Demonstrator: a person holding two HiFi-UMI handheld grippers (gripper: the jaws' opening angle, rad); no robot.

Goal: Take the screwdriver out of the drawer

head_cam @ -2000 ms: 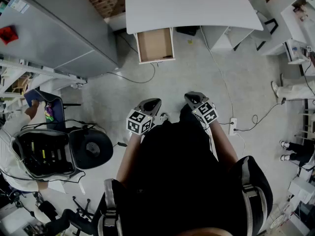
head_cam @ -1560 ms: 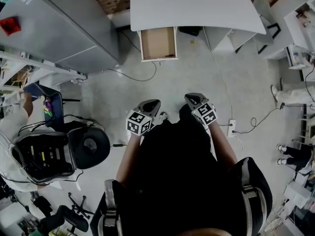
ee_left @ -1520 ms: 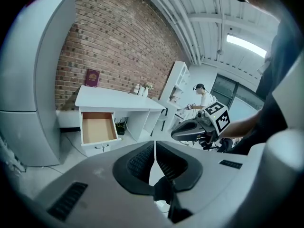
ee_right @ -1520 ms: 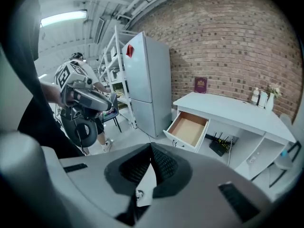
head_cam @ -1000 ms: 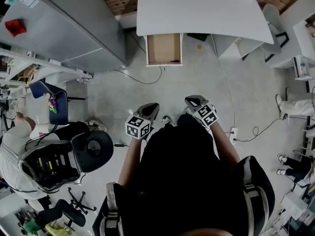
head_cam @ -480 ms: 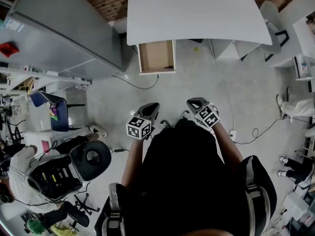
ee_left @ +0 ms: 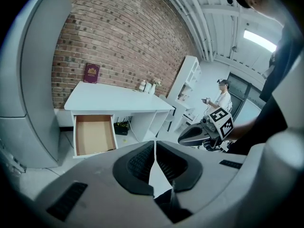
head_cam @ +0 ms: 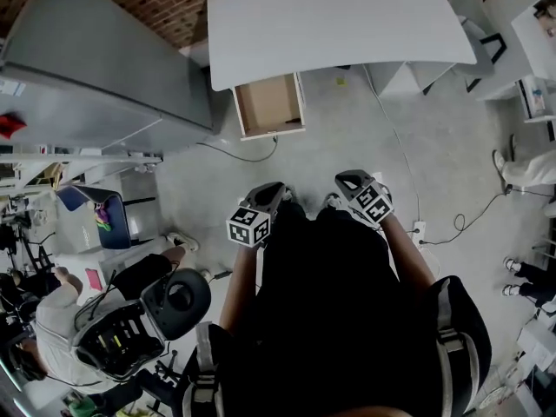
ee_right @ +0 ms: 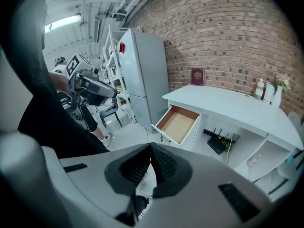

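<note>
The white desk (head_cam: 339,16) stands by the brick wall with its wooden drawer (head_cam: 269,105) pulled open, well ahead of me across the floor. The drawer (ee_left: 94,135) shows a bare brown bottom; a thin dark streak lies at its front edge in the head view, too small to identify. I cannot make out a screwdriver. My left gripper (head_cam: 274,189) and right gripper (head_cam: 346,179) are held close to my body, far short of the drawer (ee_right: 177,123). The jaws of both are shut, tips meeting, with nothing between them.
A grey fridge (head_cam: 104,68) stands left of the desk. An office chair (head_cam: 174,298) and a seated person are at the lower left. Cables and a power strip (head_cam: 420,229) lie on the floor to the right. A red book (ee_left: 91,73) and small bottles sit on the desk.
The head view has swayed, so the desk and drawer have shifted and tilted a little in the picture. Both grippers have stayed shut in front of my body.
</note>
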